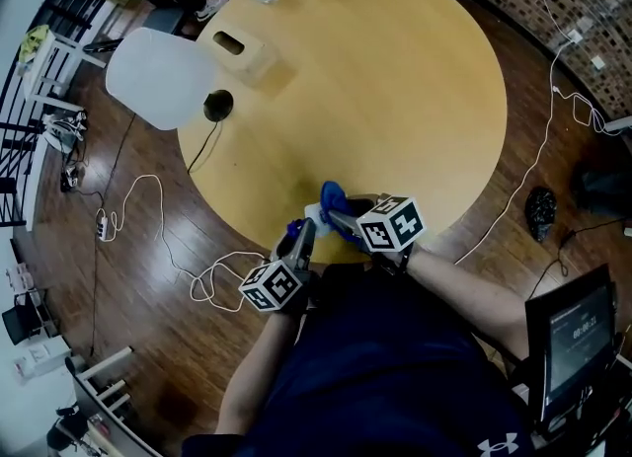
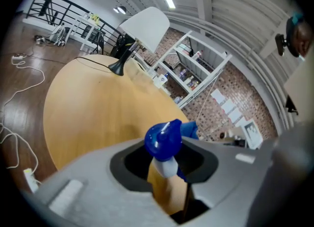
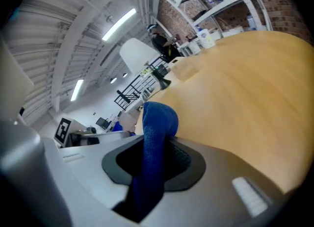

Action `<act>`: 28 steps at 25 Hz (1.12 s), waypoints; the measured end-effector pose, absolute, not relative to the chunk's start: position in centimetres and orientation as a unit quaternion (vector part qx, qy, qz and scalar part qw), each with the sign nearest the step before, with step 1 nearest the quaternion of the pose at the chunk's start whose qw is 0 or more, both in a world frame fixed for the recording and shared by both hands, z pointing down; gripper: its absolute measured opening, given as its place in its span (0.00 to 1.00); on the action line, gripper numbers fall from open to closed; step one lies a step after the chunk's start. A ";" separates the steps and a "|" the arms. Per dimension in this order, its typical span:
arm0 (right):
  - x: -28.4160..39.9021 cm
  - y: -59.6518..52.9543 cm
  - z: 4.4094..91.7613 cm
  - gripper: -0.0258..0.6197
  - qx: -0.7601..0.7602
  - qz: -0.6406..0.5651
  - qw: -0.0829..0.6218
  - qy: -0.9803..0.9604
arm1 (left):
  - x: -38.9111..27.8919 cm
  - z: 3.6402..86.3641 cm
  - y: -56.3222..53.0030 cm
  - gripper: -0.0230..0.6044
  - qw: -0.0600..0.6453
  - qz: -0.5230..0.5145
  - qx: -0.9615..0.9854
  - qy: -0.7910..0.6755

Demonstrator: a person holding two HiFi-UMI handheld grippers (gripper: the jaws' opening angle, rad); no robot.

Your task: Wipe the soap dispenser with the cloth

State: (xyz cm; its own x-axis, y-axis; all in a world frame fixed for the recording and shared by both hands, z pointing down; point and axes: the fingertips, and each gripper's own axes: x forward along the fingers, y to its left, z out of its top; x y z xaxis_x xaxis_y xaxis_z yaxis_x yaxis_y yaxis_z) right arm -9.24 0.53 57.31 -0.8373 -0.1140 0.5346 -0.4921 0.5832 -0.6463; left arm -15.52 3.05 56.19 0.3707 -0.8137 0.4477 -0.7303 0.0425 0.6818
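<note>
From the head view, a person seated at the lower edge of a round wooden tabletop (image 1: 415,100) brings two handheld tongs together just above its near rim. The left tongs (image 1: 299,234) are clamped on a small soap dispenser (image 1: 313,214), white-bodied with a blue pump. The right tongs (image 1: 336,216) grip a blue cloth (image 1: 331,195) that sits against the bottle, apparently touching it.

The left gripper view, centre frame, shows the dispenser's blue pump head (image 2: 164,139) rising between the closed jaws, with its white neck just below. A white lamp (image 2: 144,25) stands far across the tabletop, at upper centre.

In the right gripper view the cloth (image 3: 156,138) is pinched in a thick fold between the jaws, its rounded end poking out past them at centre frame.

The wiping itself looks to be in hand. The next stroke calls for dragging the cloth along the bottle while the left tongs brace it, then turning it to reach the other sides.
</note>
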 end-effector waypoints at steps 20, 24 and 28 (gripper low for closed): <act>-6.4 -1.4 58.5 0.19 0.193 0.467 0.223 -0.834 | -13.1 54.6 2.2 0.24 0.379 0.034 0.764 -0.521; -10.8 -0.2 54.5 0.19 0.105 0.449 0.205 -0.863 | -12.5 54.3 2.3 0.24 0.358 0.054 0.783 -0.506; -10.6 -0.3 55.9 0.19 0.110 0.467 0.216 -0.851 | -12.3 53.6 2.1 0.24 0.340 0.065 0.790 -0.506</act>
